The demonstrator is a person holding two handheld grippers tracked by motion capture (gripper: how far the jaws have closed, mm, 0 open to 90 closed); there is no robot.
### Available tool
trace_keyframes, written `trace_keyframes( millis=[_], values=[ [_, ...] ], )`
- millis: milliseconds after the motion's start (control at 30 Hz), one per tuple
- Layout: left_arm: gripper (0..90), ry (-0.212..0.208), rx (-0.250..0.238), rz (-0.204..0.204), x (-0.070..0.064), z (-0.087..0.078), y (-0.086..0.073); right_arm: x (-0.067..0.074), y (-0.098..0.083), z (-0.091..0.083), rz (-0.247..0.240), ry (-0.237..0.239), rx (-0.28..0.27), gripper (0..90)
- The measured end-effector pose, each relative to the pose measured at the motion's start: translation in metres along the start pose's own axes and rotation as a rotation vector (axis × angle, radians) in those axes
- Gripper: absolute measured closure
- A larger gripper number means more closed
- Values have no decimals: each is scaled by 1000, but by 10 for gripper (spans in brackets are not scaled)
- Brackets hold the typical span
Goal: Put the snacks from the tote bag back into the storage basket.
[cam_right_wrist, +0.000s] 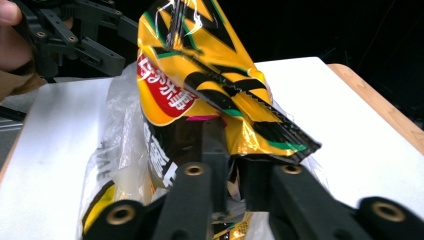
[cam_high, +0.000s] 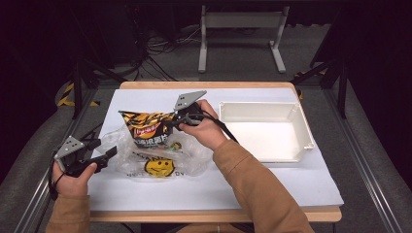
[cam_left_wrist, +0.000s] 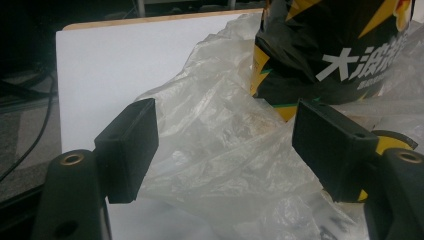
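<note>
Near the tabletop [cam_high: 291,184] centre, slightly toward its left edge: right hand-held gripper [cam_high: 176,121] is clamped on the chip bag [cam_high: 148,127], jaws pinched on the bag's crimped end. Right gripper view confirms it, foil of the chip bag [cam_right_wrist: 200,85] caught between the two black jaws, which stand nearly together. Bag is yellow, black and red, tilted up off the surface, its lower end inside the mouth of a clear plastic bag [cam_high: 160,158] with a yellow smiley print.

Plastic bag lies flat on the white sheet [cam_high: 218,189] covering the tabletop, between the two hands.

Left hand-held gripper [cam_high: 109,154] sits toward the left edge, jaws apart, one on either side of the plastic bag's rim. Left gripper view: crinkled film of the plastic bag [cam_left_wrist: 220,150] runs between the pads; cannot tell whether either pad touches it. Chip bag [cam_left_wrist: 340,50] stands just behind.

White plastic tray [cam_high: 306,145] sits toward the right edge, apart from both bags.
</note>
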State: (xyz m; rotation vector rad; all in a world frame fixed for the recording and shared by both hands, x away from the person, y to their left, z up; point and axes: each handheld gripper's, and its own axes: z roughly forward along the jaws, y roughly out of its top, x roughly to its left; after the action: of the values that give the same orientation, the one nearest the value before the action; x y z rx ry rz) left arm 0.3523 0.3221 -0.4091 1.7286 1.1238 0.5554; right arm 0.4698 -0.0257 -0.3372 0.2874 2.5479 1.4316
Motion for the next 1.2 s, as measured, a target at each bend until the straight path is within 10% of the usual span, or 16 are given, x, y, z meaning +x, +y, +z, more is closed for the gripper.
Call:
trace_keyframes(
  millis=[433,833,1200],
  values=[
    [285,-17,10,17,-3,3,0,7,6,-2,-24,-26,-32,894],
    [640,-93,59,95,-11,13,0,11,17,-15,0,-22,-113,897],
    [785,-116,86,117,-15,19,-1,12,35,-33,10,-33,-201,896]
  ],
)
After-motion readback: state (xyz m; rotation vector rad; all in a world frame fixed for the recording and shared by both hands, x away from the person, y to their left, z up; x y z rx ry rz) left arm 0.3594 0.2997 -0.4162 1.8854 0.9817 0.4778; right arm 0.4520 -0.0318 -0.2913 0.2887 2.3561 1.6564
